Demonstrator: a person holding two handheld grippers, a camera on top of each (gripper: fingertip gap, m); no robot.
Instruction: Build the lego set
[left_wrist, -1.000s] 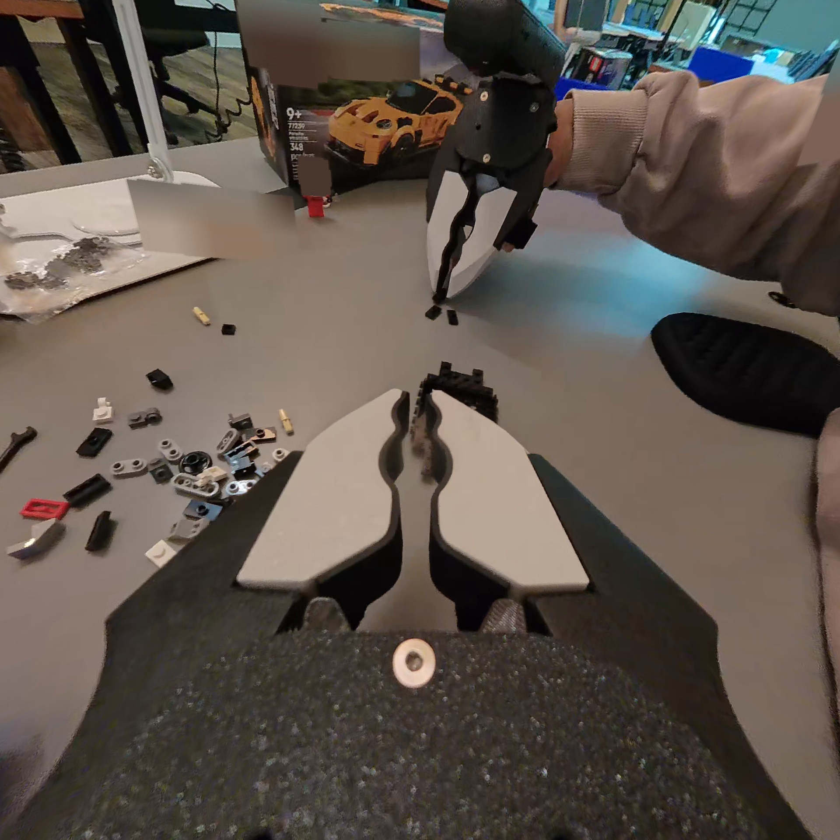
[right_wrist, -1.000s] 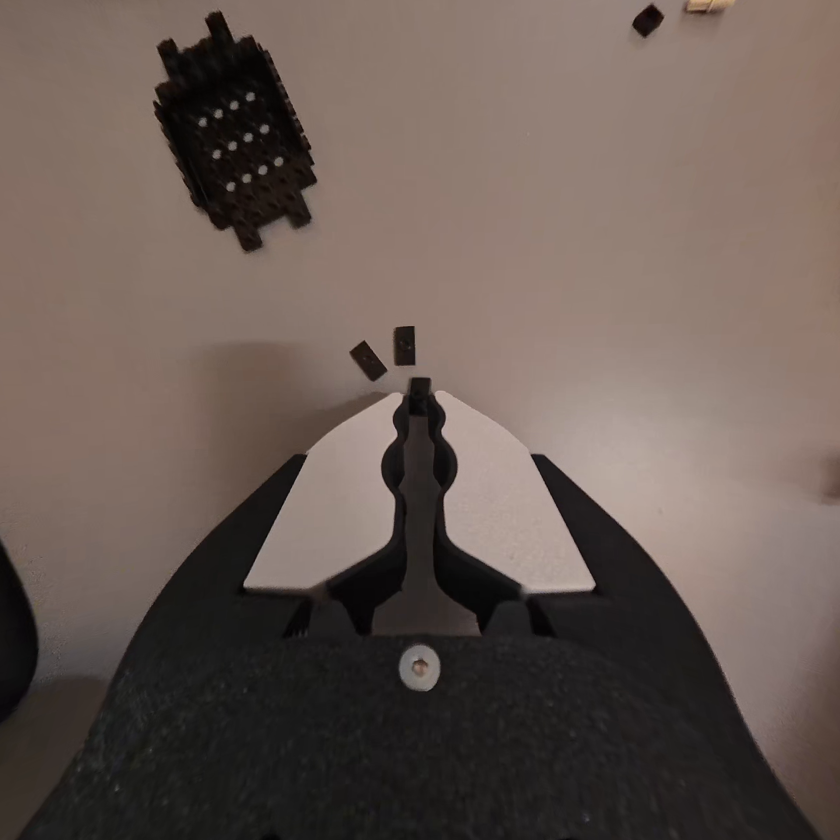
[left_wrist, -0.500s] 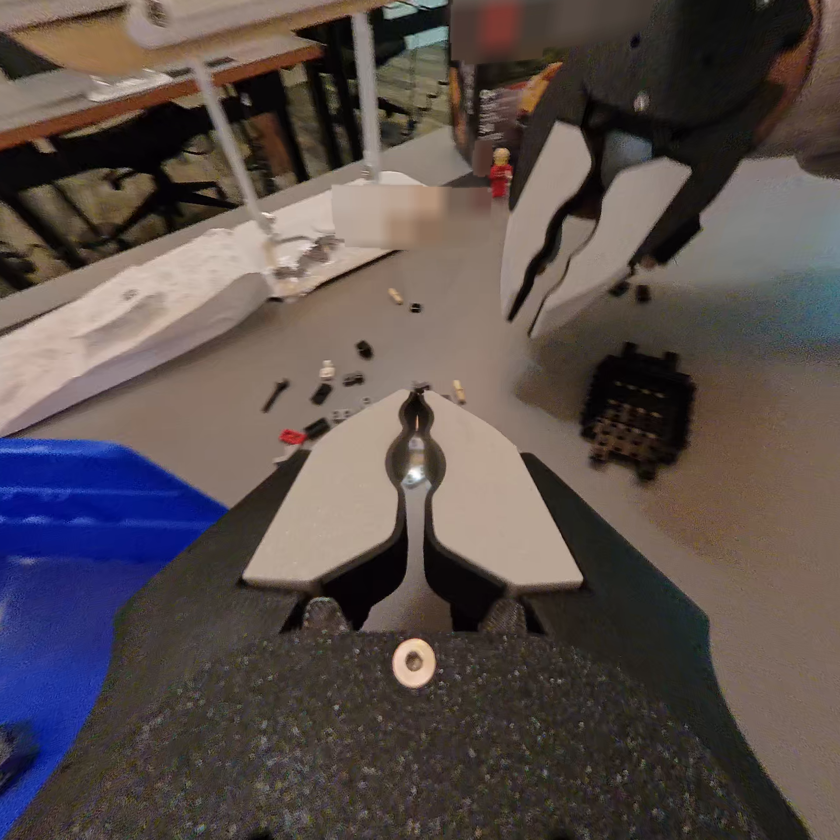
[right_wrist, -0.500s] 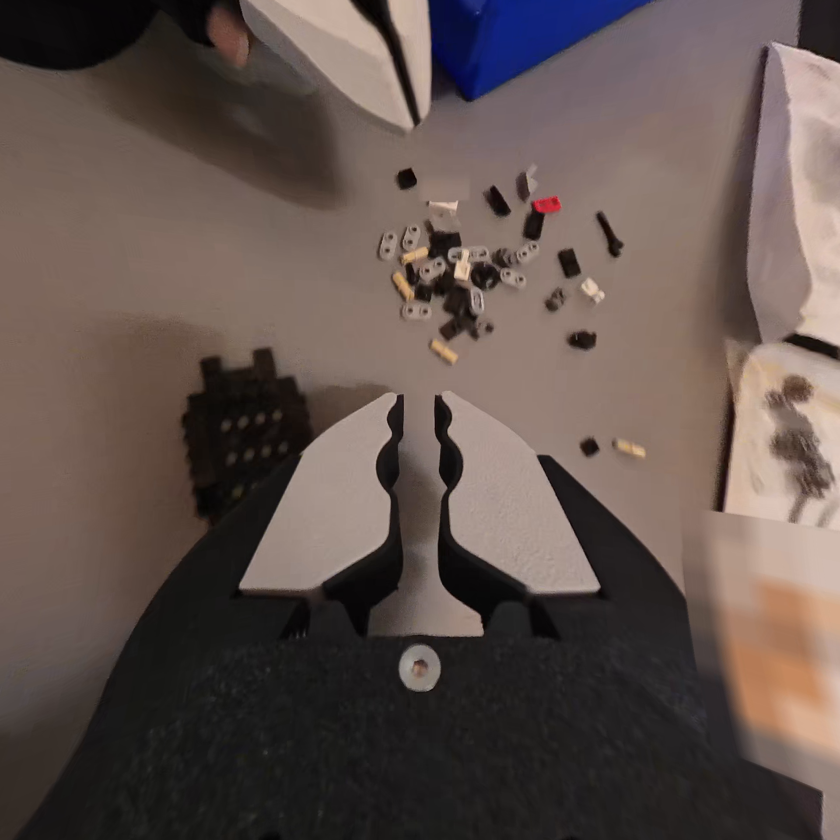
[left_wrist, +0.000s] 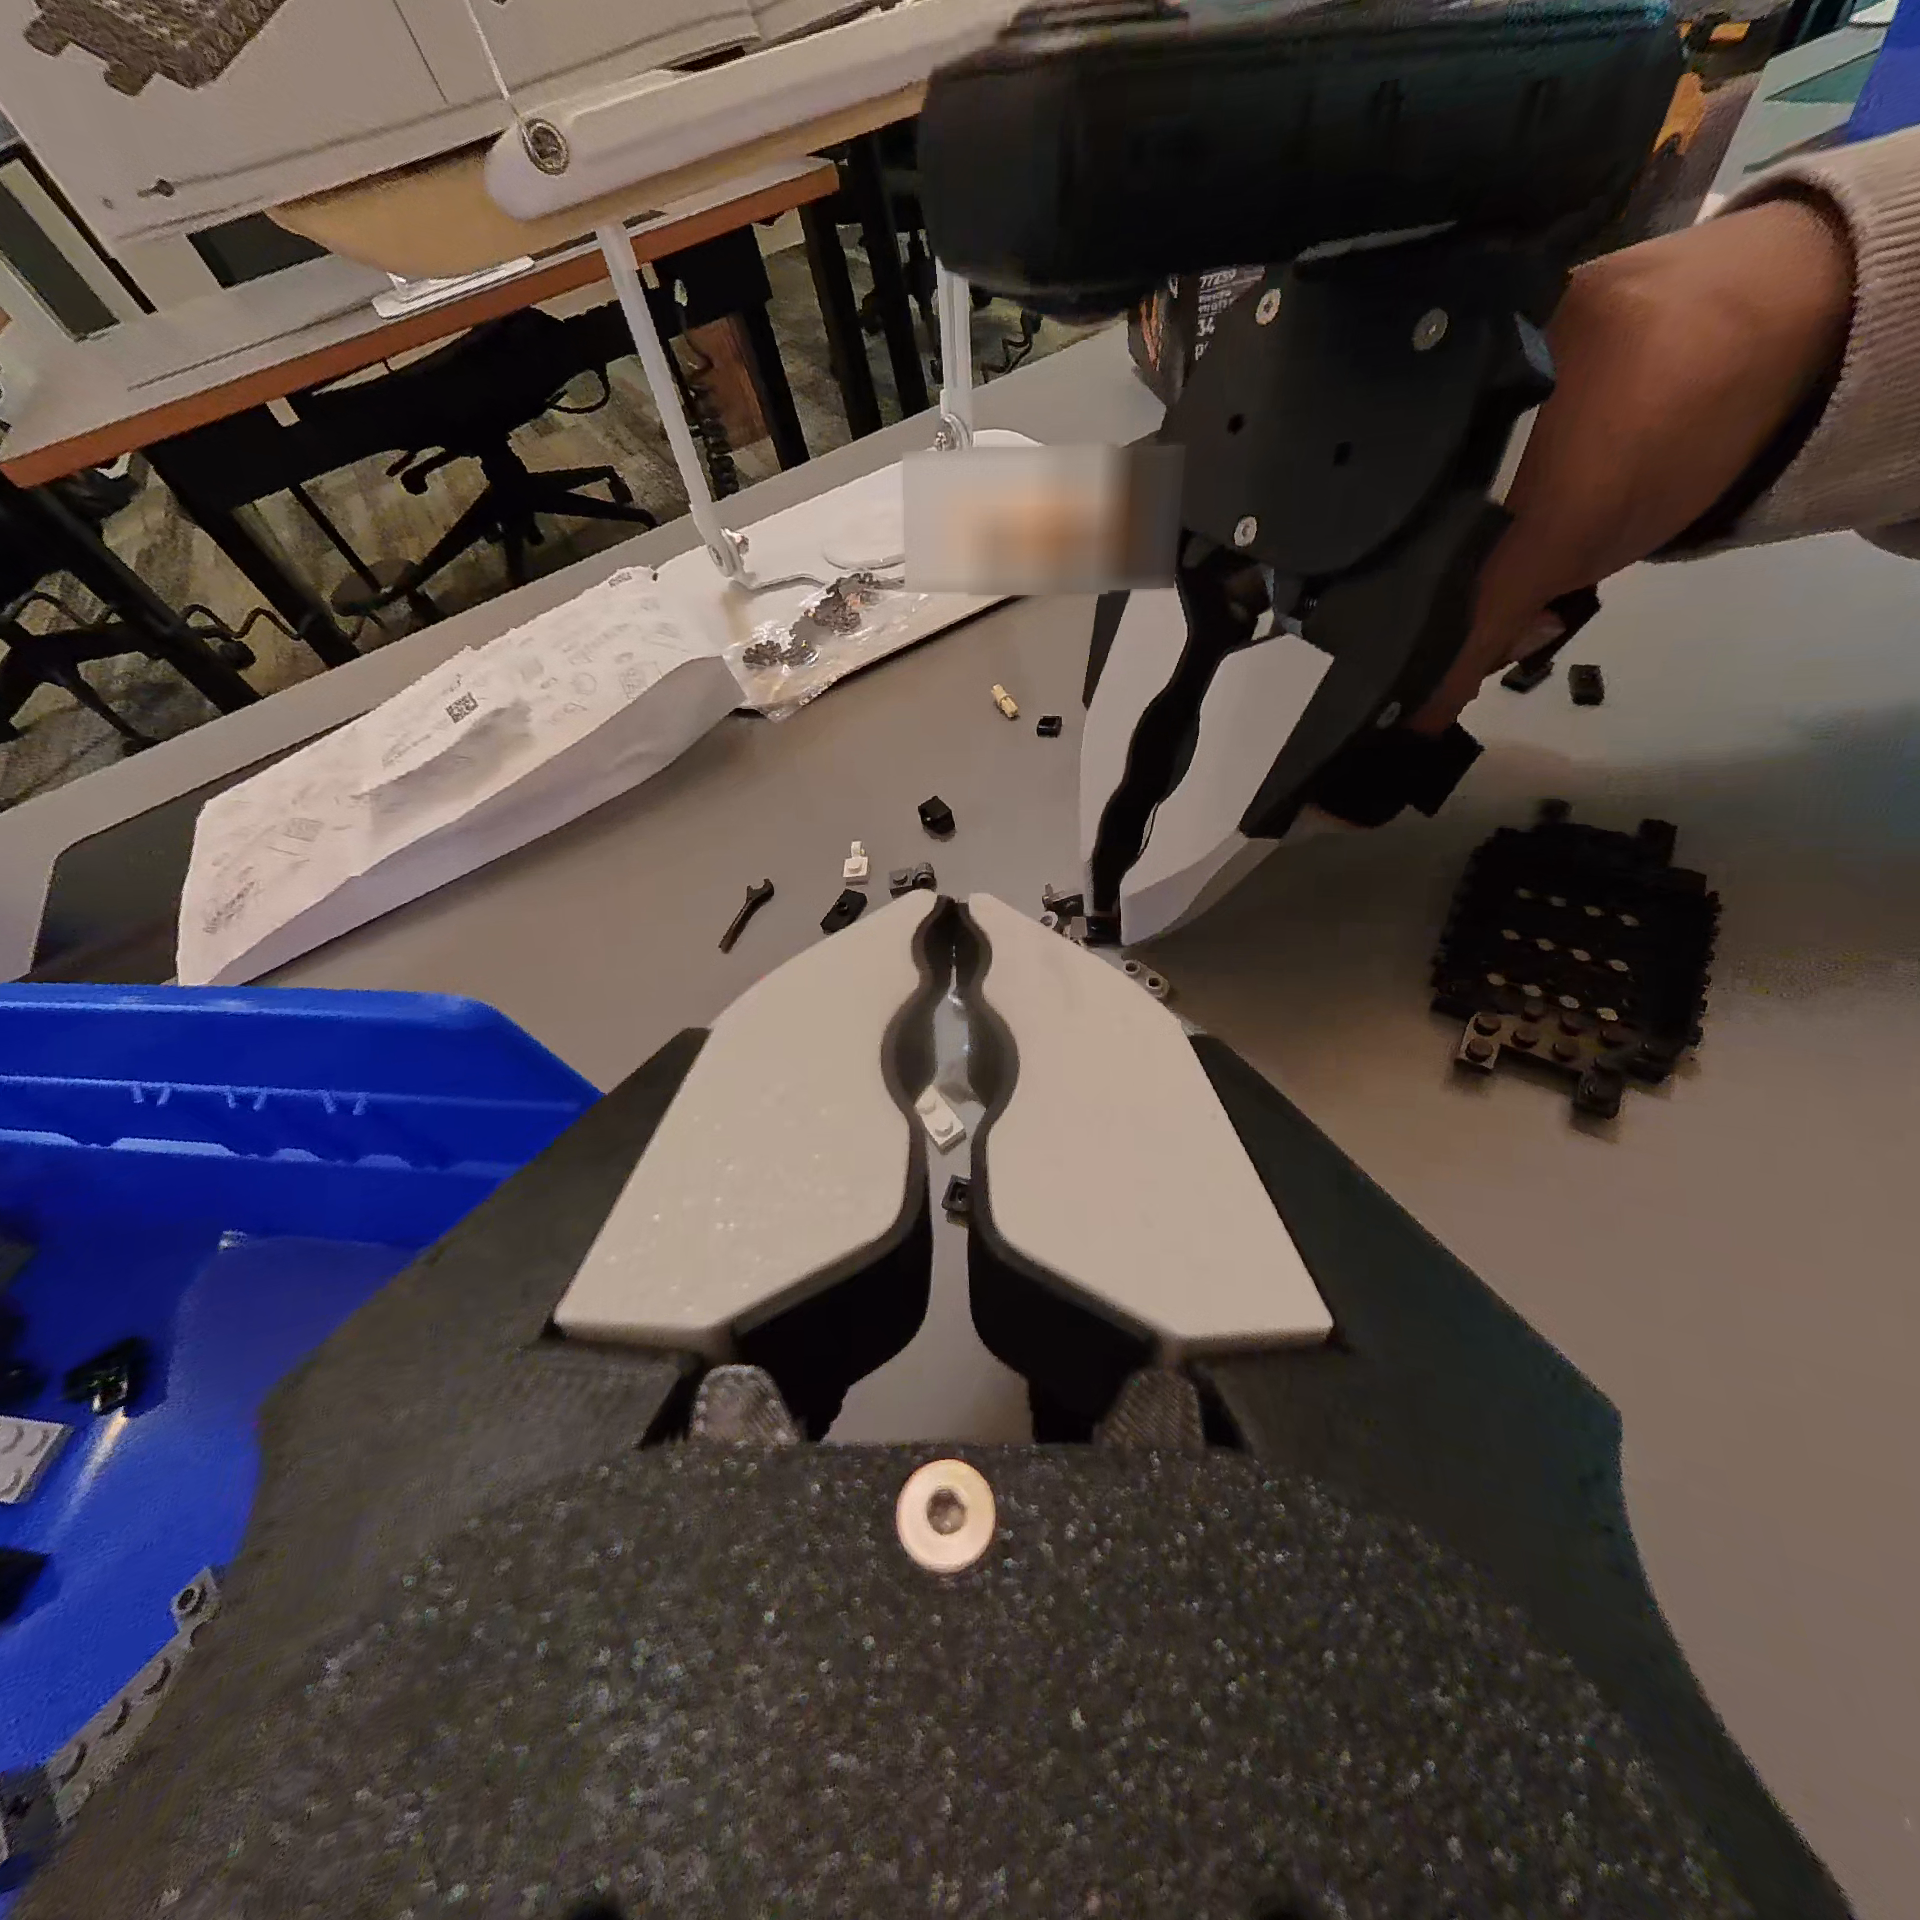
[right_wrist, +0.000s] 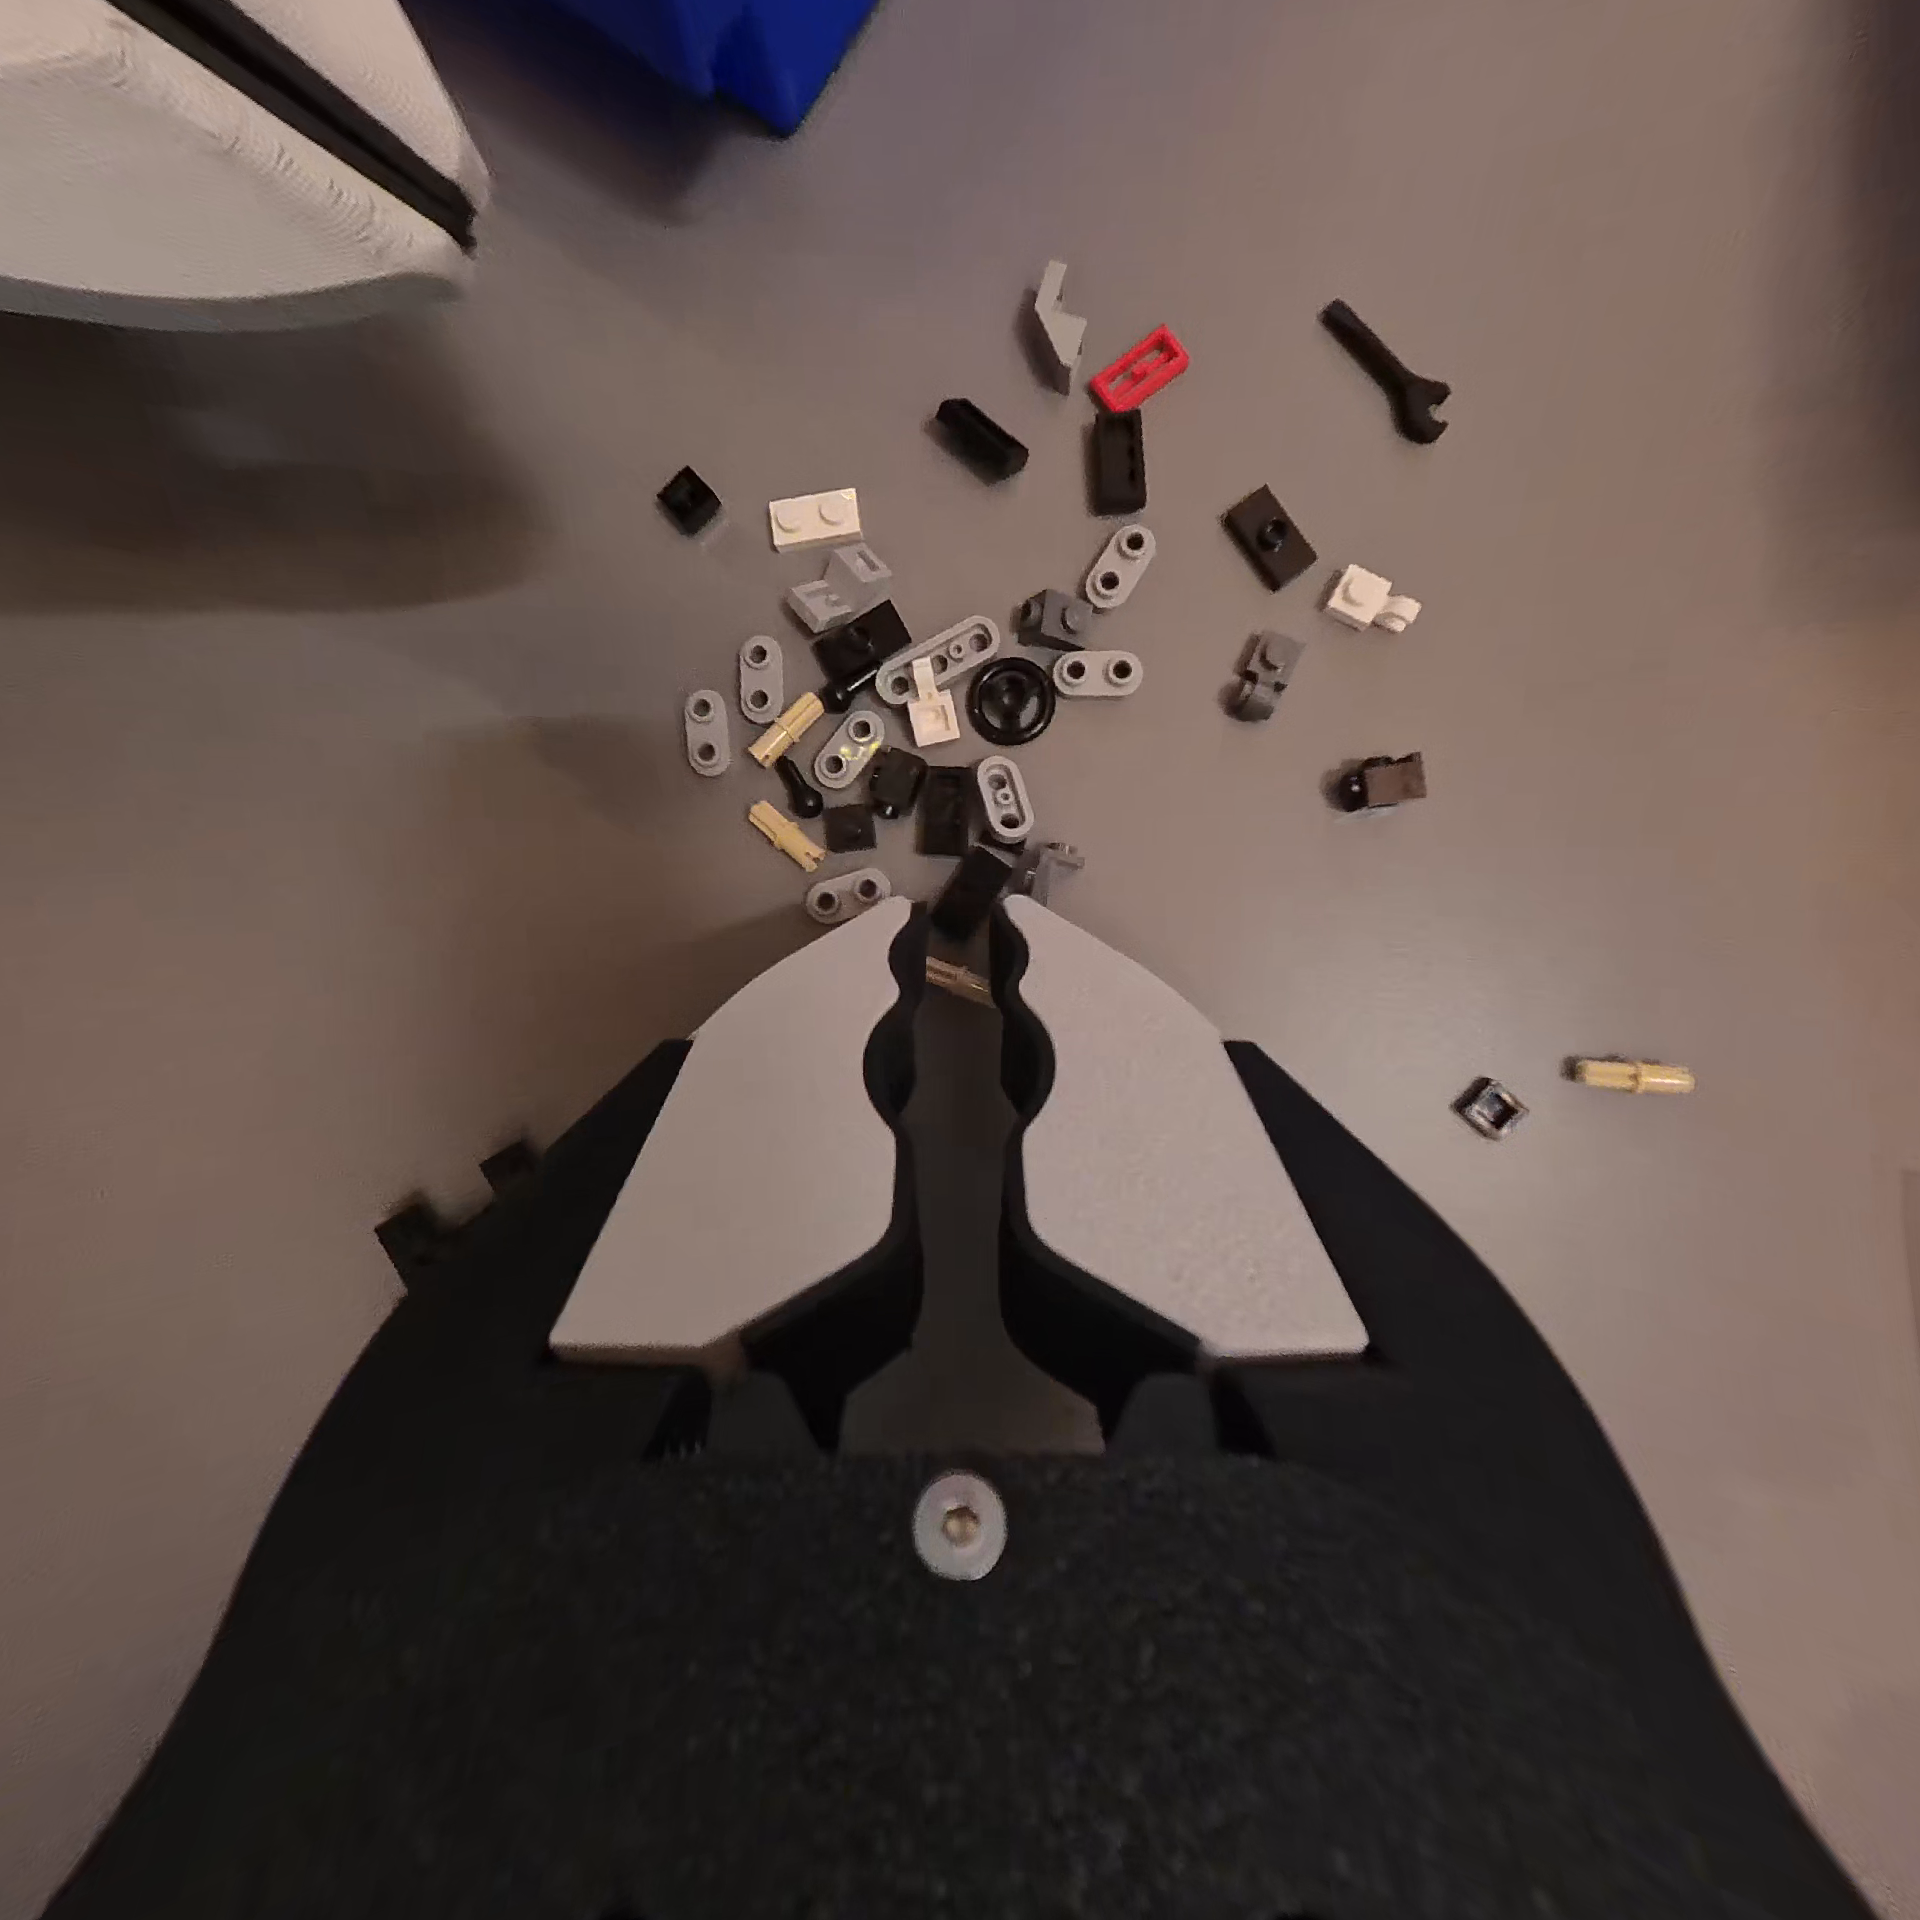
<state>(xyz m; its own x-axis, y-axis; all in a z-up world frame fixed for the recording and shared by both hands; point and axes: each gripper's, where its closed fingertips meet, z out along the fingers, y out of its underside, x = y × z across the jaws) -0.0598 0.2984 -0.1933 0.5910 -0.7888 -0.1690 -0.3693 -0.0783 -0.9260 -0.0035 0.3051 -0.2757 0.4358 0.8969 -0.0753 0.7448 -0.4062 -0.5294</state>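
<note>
Right gripper (right_wrist: 956, 914): fingers slightly parted, tips down at the near edge of the loose brick pile (right_wrist: 935, 665), a small black plate (right_wrist: 968, 889) between them; grip uncertain. Left gripper (left_wrist: 951, 909): tips pressed together, empty, raised above grey table (left_wrist: 1558, 1299). Black assembled base (left_wrist: 1569, 951) lying beside right gripper. Blue bin (left_wrist: 208, 1122) at left.

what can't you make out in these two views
- Black lego base, right wrist view: only a corner shows; the right tongs cover the rest.
- Black piece at their tips: gripped or only lying between them, unclear.
- Blue bin, left wrist view: cut by the left edge, contents blurred.
- Loose pieces under the left tongs: mostly covered.
</note>
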